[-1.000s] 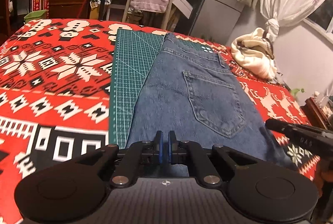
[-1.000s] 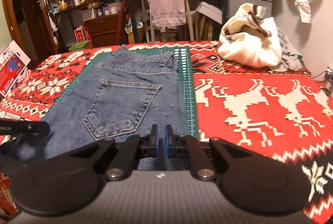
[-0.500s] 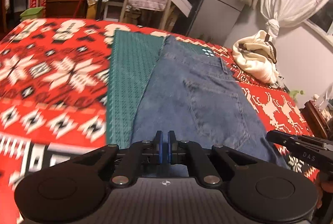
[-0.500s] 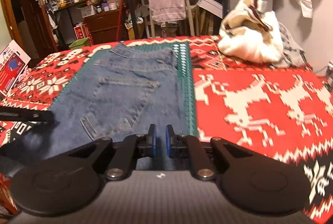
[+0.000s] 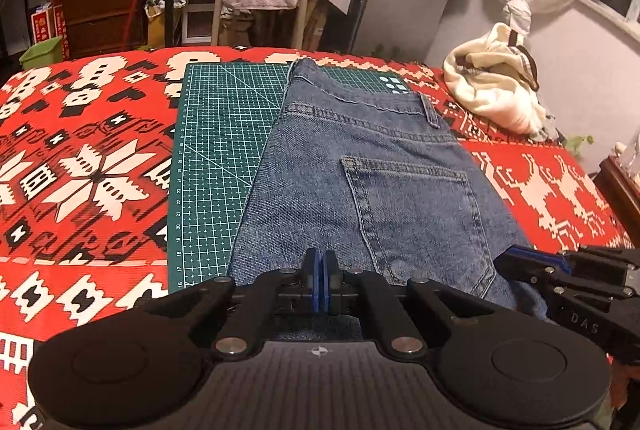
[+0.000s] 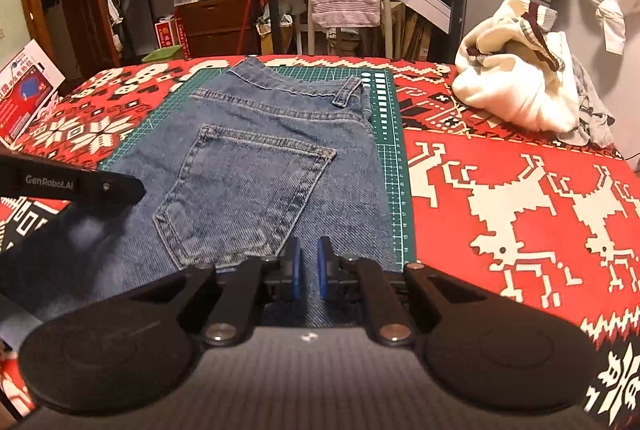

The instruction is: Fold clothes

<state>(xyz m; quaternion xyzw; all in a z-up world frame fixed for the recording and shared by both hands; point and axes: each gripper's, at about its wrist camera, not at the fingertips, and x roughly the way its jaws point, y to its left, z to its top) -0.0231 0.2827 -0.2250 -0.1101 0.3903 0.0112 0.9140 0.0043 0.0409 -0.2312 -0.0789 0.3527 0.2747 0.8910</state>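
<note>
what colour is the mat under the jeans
Dark green with a pale grid, seen best in the left wrist view: cutting mat beneath the jeans.

Blue denim jeans (image 5: pixel 360 186), folded lengthwise, back side up, 1 stitched back pocket (image 5: pixel 412 214) showing with its point toward the near edge. Lying flat on a green gridded cutting mat (image 5: pixel 224 134), waistband (image 6: pixel 280 90) at the far end, 1 belt loop (image 6: pixel 347 91) standing at the right corner of the band. Running from the far end of the mat toward the near edge, slightly slanted, covering the mat's right part and leaving its left strip bare. Fabric smooth, only faint creases near the right seam. Near end hidden behind the camera housings.
</note>
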